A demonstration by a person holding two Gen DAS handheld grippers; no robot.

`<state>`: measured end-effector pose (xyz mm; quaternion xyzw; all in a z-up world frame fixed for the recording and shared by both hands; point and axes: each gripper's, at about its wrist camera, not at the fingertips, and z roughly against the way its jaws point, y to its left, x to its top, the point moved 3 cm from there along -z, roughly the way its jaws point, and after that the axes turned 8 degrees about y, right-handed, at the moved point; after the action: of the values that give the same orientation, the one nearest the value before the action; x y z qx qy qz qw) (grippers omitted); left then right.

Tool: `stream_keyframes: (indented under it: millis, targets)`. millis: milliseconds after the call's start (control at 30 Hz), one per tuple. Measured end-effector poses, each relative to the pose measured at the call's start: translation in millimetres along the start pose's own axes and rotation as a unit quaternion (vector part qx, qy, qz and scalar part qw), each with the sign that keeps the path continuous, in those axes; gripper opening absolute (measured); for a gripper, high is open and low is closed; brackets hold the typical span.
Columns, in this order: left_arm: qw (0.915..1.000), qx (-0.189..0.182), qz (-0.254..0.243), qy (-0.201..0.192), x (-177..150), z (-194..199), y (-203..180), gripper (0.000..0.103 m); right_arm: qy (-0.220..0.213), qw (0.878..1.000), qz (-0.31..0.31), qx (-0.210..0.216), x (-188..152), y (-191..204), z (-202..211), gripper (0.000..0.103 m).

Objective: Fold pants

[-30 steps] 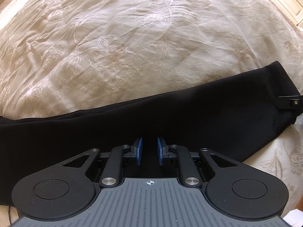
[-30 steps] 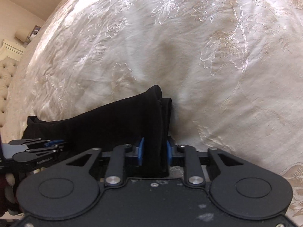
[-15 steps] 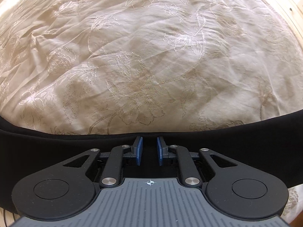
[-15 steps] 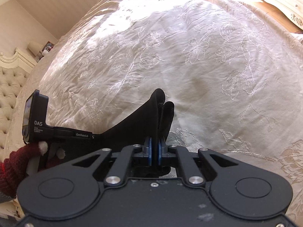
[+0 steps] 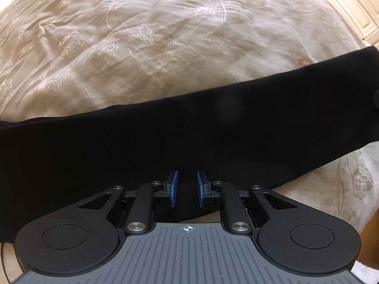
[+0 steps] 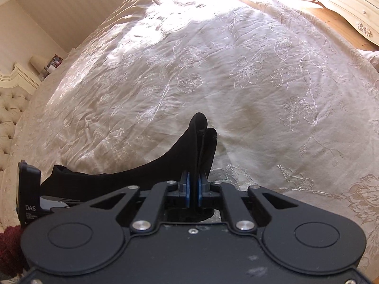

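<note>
black pants (image 5: 189,137) stretched across a cream embroidered bedspread (image 5: 165,47), seen from the left wrist view as one long dark band running from the left edge of the frame to the upper right, its long axis tilted slightly upward toward the right. the band crosses the middle of the frame, with the bedspread showing above it and again at the lower right. the left tongs (image 5: 187,187) sit at the lower centre of the frame directly over the near edge of the fabric, blue pads a little apart; dark cloth fills the gap, but whether the pads press on it cannot be told.

in the right wrist view, the right tongs (image 6: 193,189) at lower centre have just been closing and are clamped on the end of the pants (image 6: 196,146), which stands up out of the pads in two rounded folds pointing toward the top of the frame. from there the fabric sweeps down and away to the lower left, where the other handheld device (image 6: 28,196) shows at the frame's edge beside a dark red knitted sleeve (image 6: 10,243). a tufted headboard (image 6: 11,108) lies at far left, a white dresser (image 6: 355,2) at upper right.
</note>
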<state>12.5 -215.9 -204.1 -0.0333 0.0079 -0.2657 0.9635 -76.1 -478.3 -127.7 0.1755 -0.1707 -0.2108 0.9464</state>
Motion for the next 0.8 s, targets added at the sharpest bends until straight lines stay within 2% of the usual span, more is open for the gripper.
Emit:
stream_keyframes:
  millis: [100, 200, 367, 600, 800]
  targets:
    - [0.9998, 0.013, -0.015, -0.003, 3, -7, -4, 0.017, -0.002, 1.0, 0.001, -0.007, 0, 7, 2, 0.007]
    - [0.9996, 0.002, -0.007, -0.028, 6, 6, 2, 0.017, -0.005, 1.0, 0.003, -0.016, 0, 19, 6, 0.008]
    - [0.9981, 0.0, 0.009, -0.06, 2, 32, 38, 0.017, -0.018, 1.0, 0.004, -0.023, -2, 56, 17, 0.008]
    - [0.9973, 0.001, 0.039, -0.062, -17, 50, 108, 0.017, -0.031, 0.999, 0.04, -0.007, -13, 150, 19, 0.008]
    - [0.9967, 0.003, 0.052, -0.061, -34, 57, 167, 0.017, -0.013, 0.997, 0.08, 0.011, -33, 234, -17, 0.008]
